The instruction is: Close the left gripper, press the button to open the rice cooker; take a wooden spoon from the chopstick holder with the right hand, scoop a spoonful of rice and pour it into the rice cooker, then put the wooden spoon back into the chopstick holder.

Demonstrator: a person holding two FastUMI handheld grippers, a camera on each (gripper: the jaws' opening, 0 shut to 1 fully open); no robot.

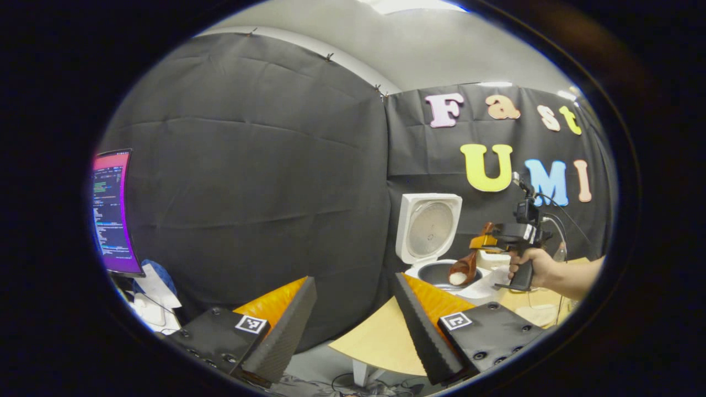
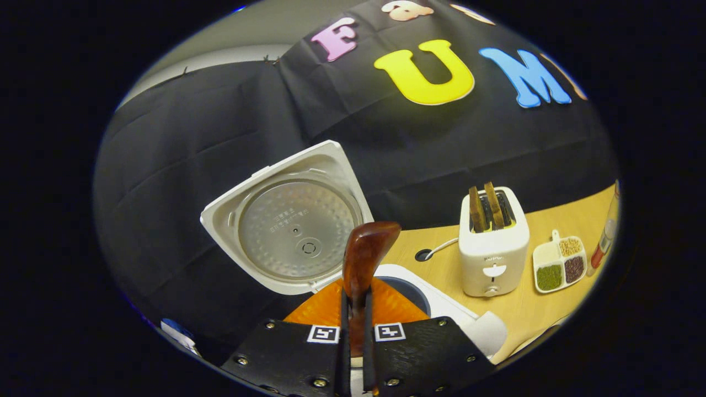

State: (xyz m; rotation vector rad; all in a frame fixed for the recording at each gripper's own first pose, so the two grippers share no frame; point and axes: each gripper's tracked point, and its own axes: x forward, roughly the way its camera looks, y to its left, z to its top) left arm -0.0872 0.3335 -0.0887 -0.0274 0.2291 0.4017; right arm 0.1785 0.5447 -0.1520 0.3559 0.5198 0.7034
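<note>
Rice cooker (image 1: 436, 259) stands open on the worktop (image 1: 375, 336), lid upright. Right gripper (image 2: 356, 325) has its jaws clamped on the wooden spoon (image 2: 364, 259); in the left gripper view the spoon bowl, loaded with rice (image 1: 458, 277), is tilted over the inner pot. Left gripper (image 1: 353, 314) is held back off the worktop edge, jaws wide apart and empty. Risk: grains spilling over the rim if the tilt is hurried or off-centre; the handle may twist in the grip.
</note>
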